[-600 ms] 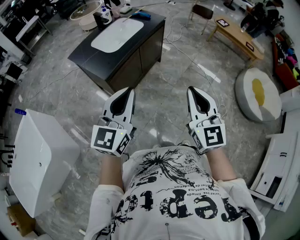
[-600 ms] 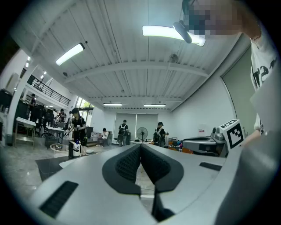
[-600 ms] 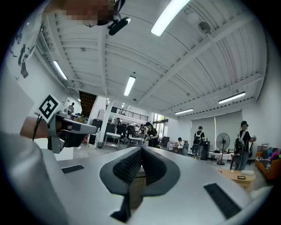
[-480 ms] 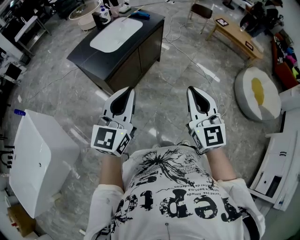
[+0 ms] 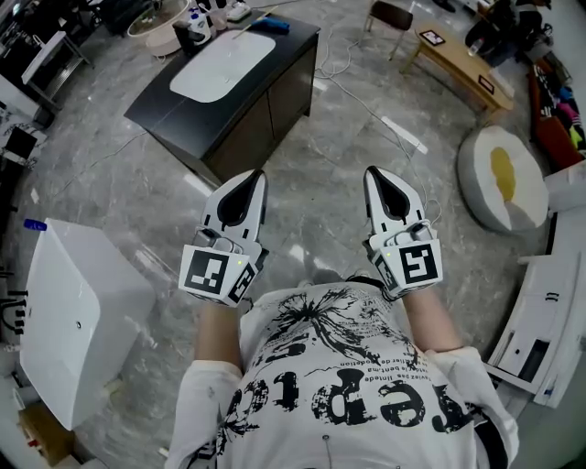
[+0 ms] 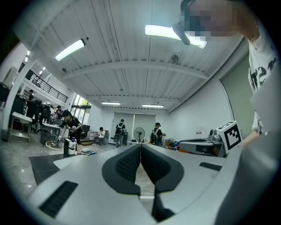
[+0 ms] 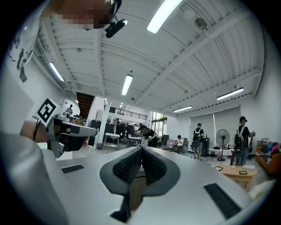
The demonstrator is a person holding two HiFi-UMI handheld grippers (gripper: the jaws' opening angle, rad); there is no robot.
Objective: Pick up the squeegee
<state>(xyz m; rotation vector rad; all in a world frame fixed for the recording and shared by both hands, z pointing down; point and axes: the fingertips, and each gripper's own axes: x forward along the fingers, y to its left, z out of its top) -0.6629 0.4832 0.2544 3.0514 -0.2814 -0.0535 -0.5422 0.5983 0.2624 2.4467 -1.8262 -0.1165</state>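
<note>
Both grippers are held level in front of the person's chest, side by side over the grey marble floor. My left gripper (image 5: 254, 177) is shut with nothing in it; in the left gripper view its ribbed pads (image 6: 131, 163) meet. My right gripper (image 5: 374, 174) is also shut and empty, its pads (image 7: 151, 166) pressed together. Ahead stands a black cabinet (image 5: 265, 110) with a white oval basin (image 5: 220, 66). Small items lie at its far end, among them a blue object (image 5: 272, 26) and a dark jug (image 5: 183, 37). None of them is clear enough to tell as a squeegee.
A white box (image 5: 78, 311) stands on the floor at the left. A round white cushion with a yellow centre (image 5: 504, 179) and white equipment (image 5: 548, 311) lie at the right. A wooden bench (image 5: 458, 64), a chair (image 5: 392, 18) and floor cables (image 5: 385, 124) are beyond. Several people stand far off.
The cabinet and floor have slid slightly up and left in the head view. Both grippers stay shut in the same pose.
</note>
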